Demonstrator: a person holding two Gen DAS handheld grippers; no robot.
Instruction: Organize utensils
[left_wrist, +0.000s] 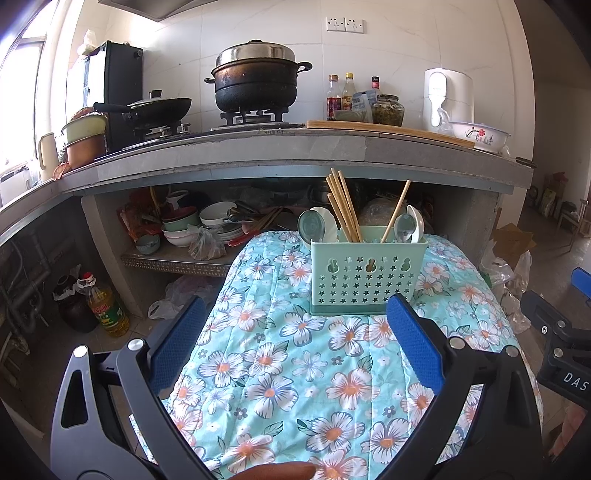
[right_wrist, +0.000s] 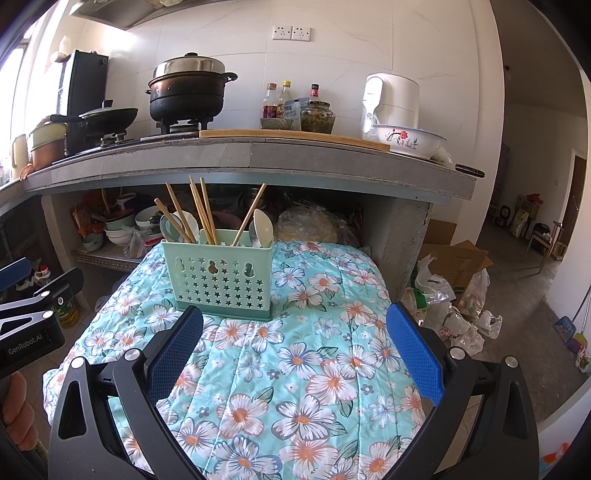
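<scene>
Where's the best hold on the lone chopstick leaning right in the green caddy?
Grip the single wooden chopstick on its bare upper shaft, coming from above with the open right gripper. It leans clear of the chopstick bundle; its foot sits hidden inside the mint-green perforated plastic caddy.

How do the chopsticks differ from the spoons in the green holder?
The chopsticks are thin, straight, tan sticks; the spoons are pale with broad rounded bowls. The chopsticks rise high above the holder; the spoons barely clear its rim. Most chopsticks are bunched near the middle; the spoons sit at both ends. Both stand leaning inside the holder.
</scene>
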